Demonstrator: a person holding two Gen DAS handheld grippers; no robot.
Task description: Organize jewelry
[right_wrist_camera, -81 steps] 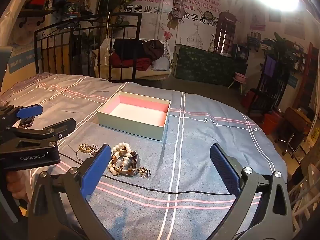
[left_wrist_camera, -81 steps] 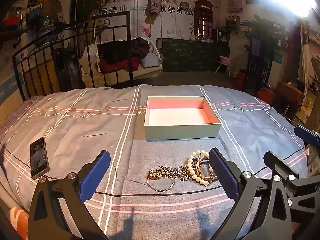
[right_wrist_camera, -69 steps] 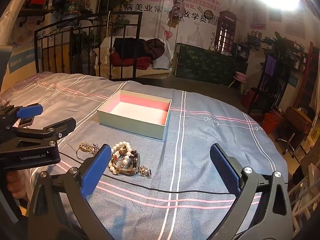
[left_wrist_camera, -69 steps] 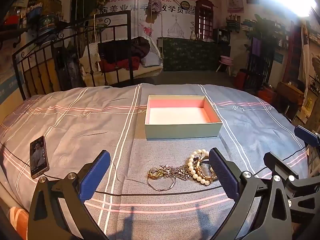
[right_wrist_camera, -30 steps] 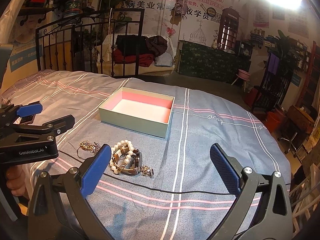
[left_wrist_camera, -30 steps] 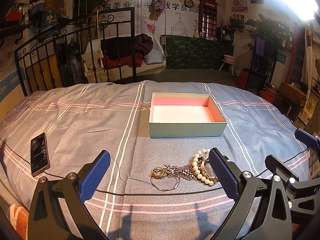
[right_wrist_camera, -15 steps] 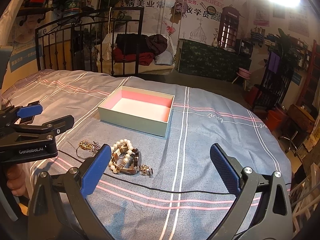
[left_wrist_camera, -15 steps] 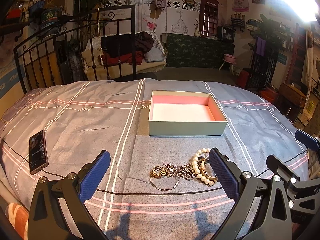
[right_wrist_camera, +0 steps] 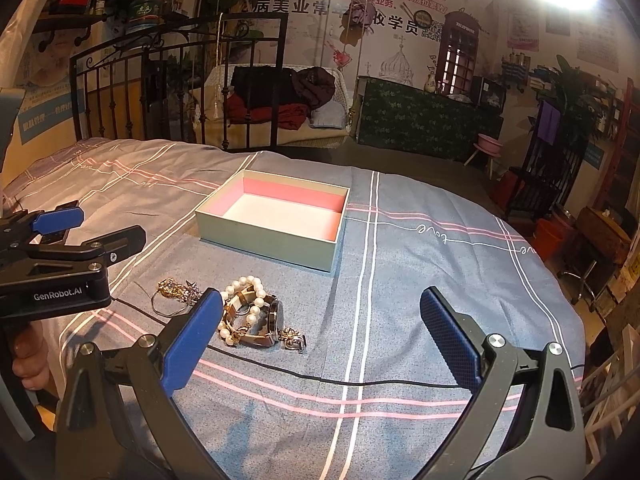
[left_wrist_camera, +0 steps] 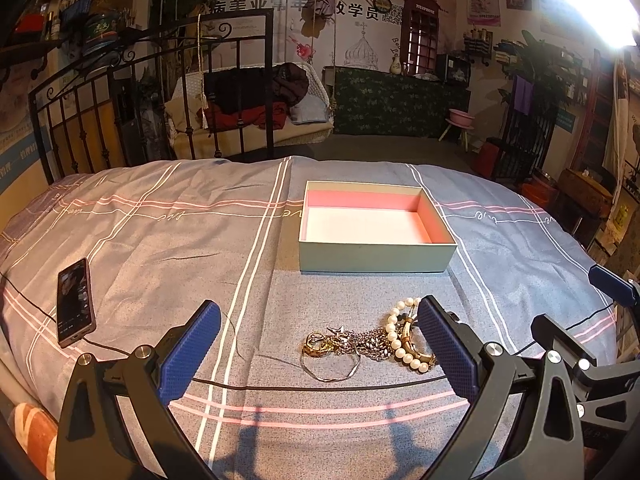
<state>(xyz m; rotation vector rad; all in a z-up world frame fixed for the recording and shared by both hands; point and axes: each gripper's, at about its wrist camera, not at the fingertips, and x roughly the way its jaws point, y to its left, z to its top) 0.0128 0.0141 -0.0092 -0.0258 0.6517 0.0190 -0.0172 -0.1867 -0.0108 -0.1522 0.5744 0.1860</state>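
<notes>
Both tongs gape wide, clamping nothing: left tongs [left_wrist_camera: 316, 334], right tongs [right_wrist_camera: 320, 326]. Jewelry pile [left_wrist_camera: 370, 338] lies on bed [left_wrist_camera: 160, 240], just at 6 o'clock of open box [left_wrist_camera: 378, 228]. Phone [left_wrist_camera: 74, 306] at 9 o'clock, well apart.

Above a striped bedspread [left_wrist_camera: 160, 240], the left gripper [left_wrist_camera: 316, 332] hangs wide open over a tangle of jewelry [left_wrist_camera: 368, 340], with an open box [left_wrist_camera: 376, 258] beyond and a phone [left_wrist_camera: 74, 300] lying off left.
</notes>
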